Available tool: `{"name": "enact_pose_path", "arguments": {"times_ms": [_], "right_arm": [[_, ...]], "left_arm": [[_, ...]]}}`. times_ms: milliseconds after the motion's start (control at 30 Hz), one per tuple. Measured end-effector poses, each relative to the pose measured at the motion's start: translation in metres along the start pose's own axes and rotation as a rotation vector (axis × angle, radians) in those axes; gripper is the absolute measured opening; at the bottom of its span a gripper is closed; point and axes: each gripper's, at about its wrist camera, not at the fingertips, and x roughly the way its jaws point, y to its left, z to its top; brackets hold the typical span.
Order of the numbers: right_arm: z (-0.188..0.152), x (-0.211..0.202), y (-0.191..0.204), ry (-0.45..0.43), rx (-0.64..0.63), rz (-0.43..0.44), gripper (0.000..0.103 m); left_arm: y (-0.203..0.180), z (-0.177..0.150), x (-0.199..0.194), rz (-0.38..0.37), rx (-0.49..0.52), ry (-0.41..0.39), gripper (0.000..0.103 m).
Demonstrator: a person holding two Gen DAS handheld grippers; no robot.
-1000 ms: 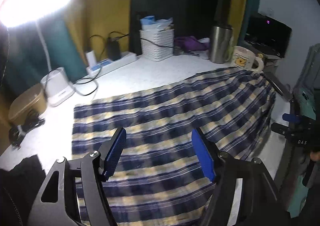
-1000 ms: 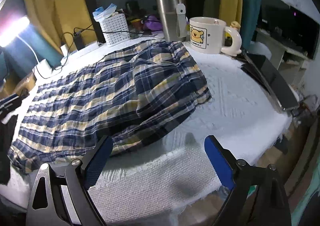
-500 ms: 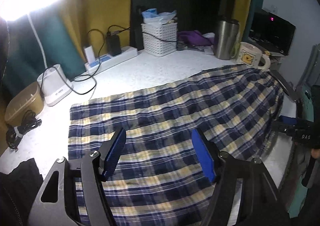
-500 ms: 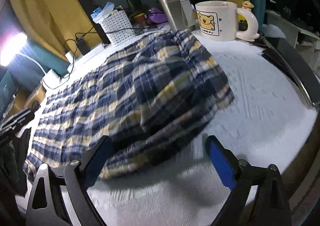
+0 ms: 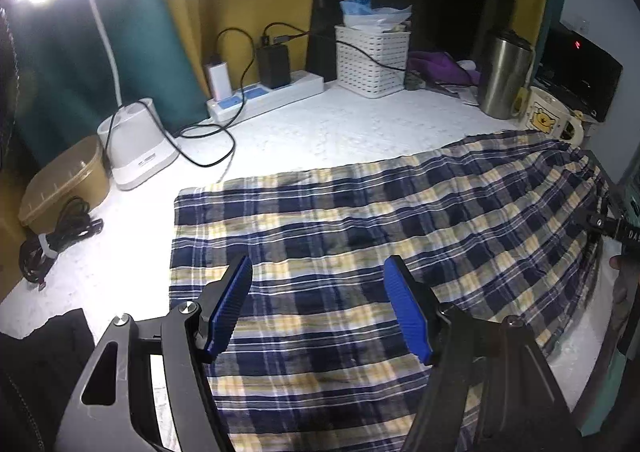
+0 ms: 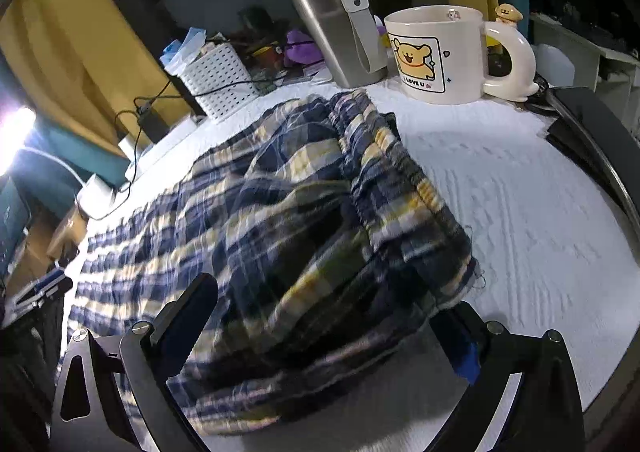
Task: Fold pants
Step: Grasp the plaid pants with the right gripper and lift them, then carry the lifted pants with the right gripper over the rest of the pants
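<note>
Filling the middle and right of the left wrist view, the plaid pants (image 5: pixel 360 236) lie spread flat on the white tablecloth (image 5: pixel 320 132). The left gripper (image 5: pixel 320 308) hangs over the cloth at lower centre, jaws wide apart and holding nothing. In the right wrist view the right gripper (image 6: pixel 328 328) sits low at the bunched waistband (image 6: pixel 400 188), jaws spread to either side of the fabric. A bear mug (image 6: pixel 440 52) and steel tumbler (image 6: pixel 332 20) stand at upper right.
</note>
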Motion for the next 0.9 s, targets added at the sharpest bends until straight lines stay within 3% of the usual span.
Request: {"name": "enact_pose_path", "arguments": {"times_ms": [367,400,467,500,600,767,900], "right_arm": [[0.020,0.023,0.007,-0.007,0.071,0.107,0.098],[0.022,0.025,0.008,-0.011,0.075,0.118,0.088],[0.024,0.032,0.012,0.014,0.056,0.113,0.041],[0.023,0.035,0.014,0.022,0.047,0.105,0.036],[0.024,0.037,0.021,0.015,0.031,0.104,0.035],[0.029,0.031,0.034,-0.004,-0.002,0.096,0.023],[0.033,0.022,0.044,-0.027,-0.038,0.085,0.019]], "left_arm": [[0.026,-0.004,0.008,0.022,-0.044,0.018,0.068],[0.029,-0.005,0.008,0.026,-0.048,0.017,0.068],[0.036,-0.005,0.007,0.035,-0.058,0.013,0.068],[0.039,-0.005,0.006,0.039,-0.063,0.012,0.068],[0.048,-0.006,0.004,0.051,-0.071,0.001,0.068],[0.063,-0.009,-0.002,0.056,-0.108,-0.016,0.068],[0.072,-0.011,-0.005,0.058,-0.120,-0.023,0.068]]}}
